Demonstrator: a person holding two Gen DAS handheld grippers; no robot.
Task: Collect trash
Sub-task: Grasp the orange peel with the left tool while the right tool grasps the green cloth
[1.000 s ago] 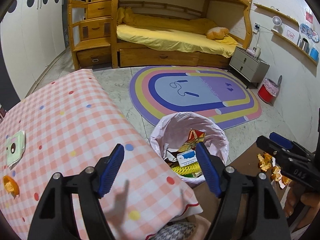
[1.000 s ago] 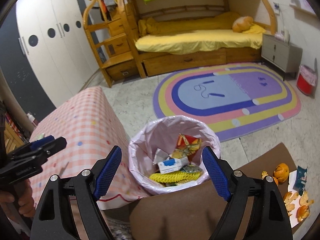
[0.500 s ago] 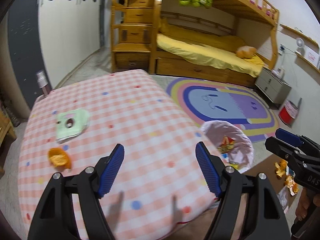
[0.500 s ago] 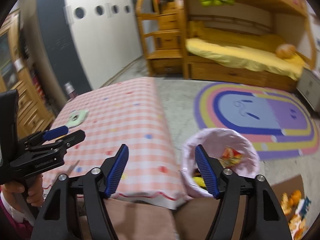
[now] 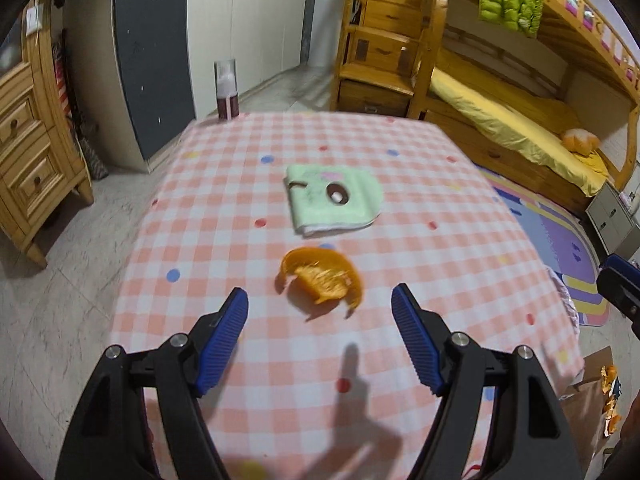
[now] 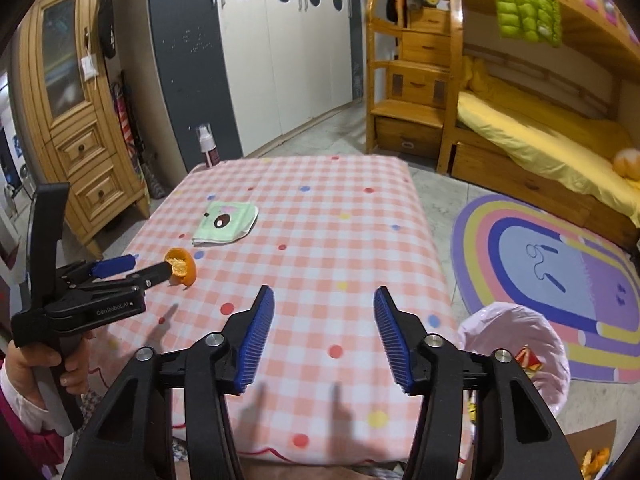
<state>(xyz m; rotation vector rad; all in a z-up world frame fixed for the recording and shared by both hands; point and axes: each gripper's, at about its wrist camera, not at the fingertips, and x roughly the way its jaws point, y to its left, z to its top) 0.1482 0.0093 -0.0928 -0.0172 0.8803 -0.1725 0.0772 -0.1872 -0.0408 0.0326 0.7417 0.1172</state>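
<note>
Now the left gripper (image 5: 320, 316) hangs over the checked tablecloth (image 5: 400, 184), jaws just widened and empty, bracketing the orange peel (image 5: 322, 280) to straddle it; contact seemingly not yet made. Right gripper (image 6: 323, 334) waits open, holding nothing, near the lined trash bin (image 6: 516, 340) beside the table.

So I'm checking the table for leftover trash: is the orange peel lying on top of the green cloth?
No, the orange peel lies on the checkered tablecloth, apart from the green cloth.
</note>
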